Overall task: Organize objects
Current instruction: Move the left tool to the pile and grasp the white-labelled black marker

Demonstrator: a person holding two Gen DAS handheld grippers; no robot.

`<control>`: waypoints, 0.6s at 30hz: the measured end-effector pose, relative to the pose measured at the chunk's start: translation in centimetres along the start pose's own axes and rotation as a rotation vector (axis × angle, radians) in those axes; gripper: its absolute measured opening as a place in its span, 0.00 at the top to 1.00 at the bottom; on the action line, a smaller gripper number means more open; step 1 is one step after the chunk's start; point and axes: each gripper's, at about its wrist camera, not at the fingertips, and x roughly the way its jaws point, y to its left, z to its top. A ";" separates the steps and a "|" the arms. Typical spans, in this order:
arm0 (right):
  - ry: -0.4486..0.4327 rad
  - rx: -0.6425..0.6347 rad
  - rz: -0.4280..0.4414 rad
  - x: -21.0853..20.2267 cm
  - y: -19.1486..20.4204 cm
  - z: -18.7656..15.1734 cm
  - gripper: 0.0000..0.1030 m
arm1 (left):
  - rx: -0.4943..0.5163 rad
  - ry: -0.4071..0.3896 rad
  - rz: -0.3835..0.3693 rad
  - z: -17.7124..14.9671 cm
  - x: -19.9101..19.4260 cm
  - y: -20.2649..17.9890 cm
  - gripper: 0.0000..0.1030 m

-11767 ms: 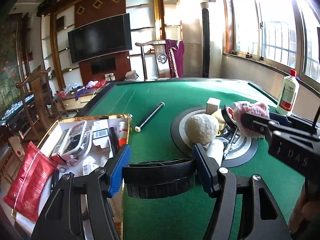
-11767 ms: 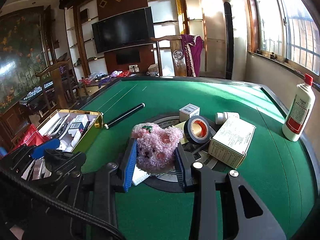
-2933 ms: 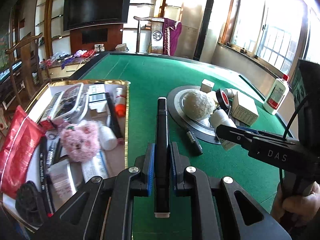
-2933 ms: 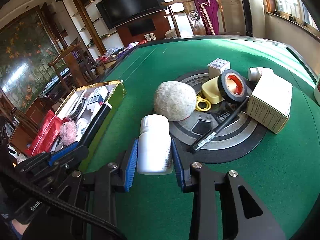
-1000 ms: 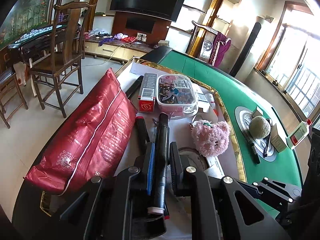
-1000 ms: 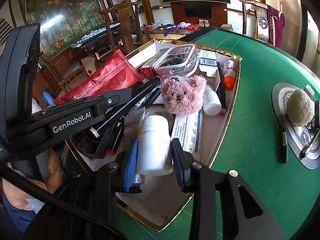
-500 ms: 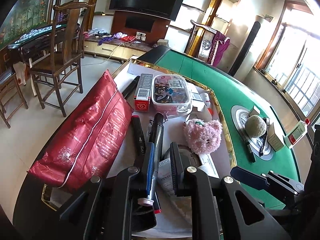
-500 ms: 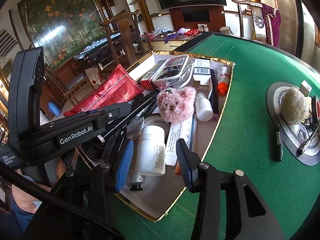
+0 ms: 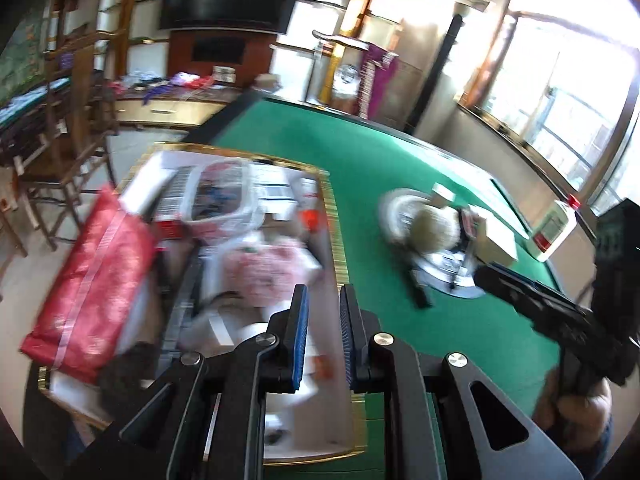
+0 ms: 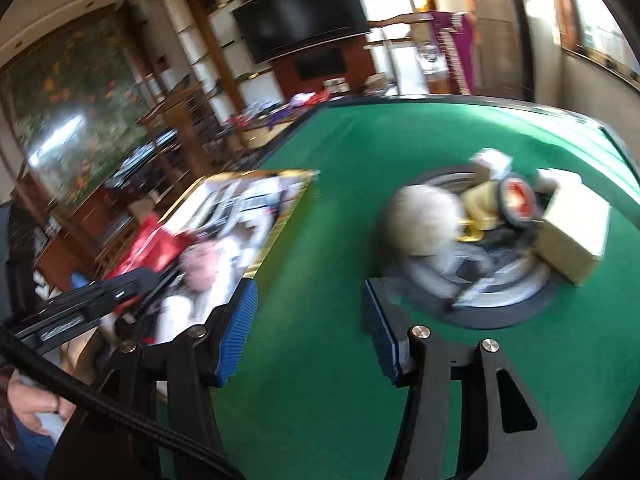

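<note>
My left tongs: nearly shut, with nothing between them. They hang over the gold box's near corner.
My right tongs: half wide and empty; they have just been opening. They are over the green worktop, on the round plate's side of the gold box.
Where the things are: the pink teddy and a white bottle lie inside the gold box. The fluffy ball, the tape roll and the tan carton wait on the round plate, well away from the gold box. A black pen lies on the worktop just beside the plate.
Worry one: both pictures are smeared. If I rush, I think my right tongs could bump the fluffy ball and roll it off the plate.
Worry two: the tan carton looks wide. My right tongs may be too narrow for it and just push it away from the gold box.
Worry three: the gold box is crowded. A new thing dropped on top could slide out over the edge.
Worry four: my two tongs are near each other beside the gold box and could knock together.
</note>
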 end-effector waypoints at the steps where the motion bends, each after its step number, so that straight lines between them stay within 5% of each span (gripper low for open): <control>1: -0.011 0.027 -0.014 -0.4 -1.4 0.2 0.48 | 0.011 0.025 -0.025 0.3 0.6 -1.3 0.87; 4: -0.054 0.128 -0.048 -2.0 -5.8 0.4 0.48 | 0.059 0.117 -0.064 1.0 3.5 -5.3 0.88; 8: -0.094 0.238 -0.060 -3.3 -9.7 0.3 0.48 | 0.072 0.214 -0.018 1.4 8.8 -8.9 0.88; 18: -0.136 0.286 -0.025 -5.0 -11.0 0.5 0.48 | 0.082 0.301 0.101 0.9 15.8 -11.4 0.87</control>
